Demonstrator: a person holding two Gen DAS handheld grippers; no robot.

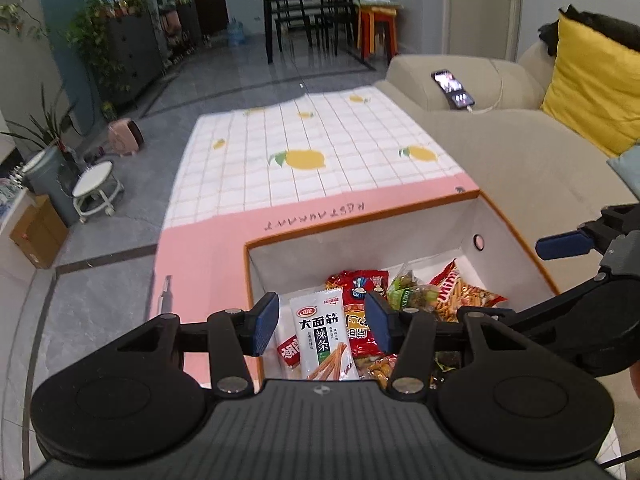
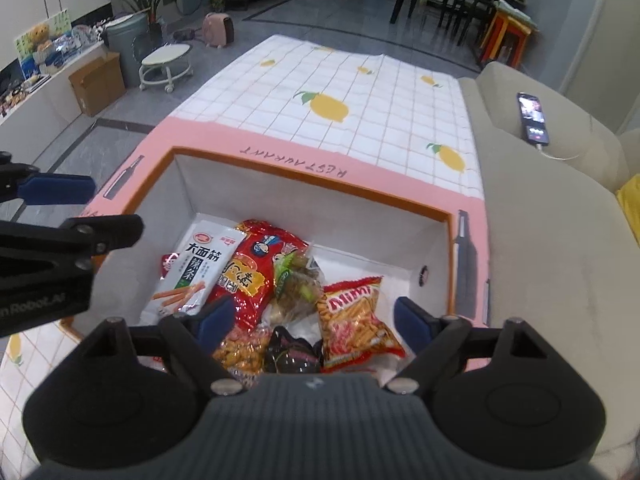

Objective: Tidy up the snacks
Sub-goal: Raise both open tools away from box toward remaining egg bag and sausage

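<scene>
A white box (image 2: 304,196) with an orange rim sits on a table covered by a cloth (image 2: 360,92) that is pink at the near edge and white-checked with lemons farther out. The snacks lie in a loose pile on the box floor: a white packet (image 2: 192,276) of spicy strips at the left, overlapping a red bag (image 2: 252,268); a clear green-labelled bag (image 2: 298,284) in the middle; an orange bag of sticks (image 2: 352,320) to the right; and, nearest, a bag of nuts (image 2: 240,350) beside a dark packet (image 2: 292,352).

Just right of the table runs a beige sofa (image 2: 540,208), with a lit phone (image 2: 532,118) lying on its arm and a yellow cushion (image 1: 592,92) further back. Left of the table on the grey tiled floor stand a round white stool (image 2: 166,64), a cardboard carton (image 2: 98,82) and a pink heater (image 2: 218,28). At the far end of the room are a dark dining table (image 1: 304,4) with chairs and potted plants (image 1: 104,28) along the wall.

The left gripper (image 1: 322,322) hangs over the box's left side, jaws apart above the white packet and holding nothing. The right gripper (image 2: 316,320) hovers over the near part of the pile, jaws wide apart and empty, with the orange bag between its fingers in view.
</scene>
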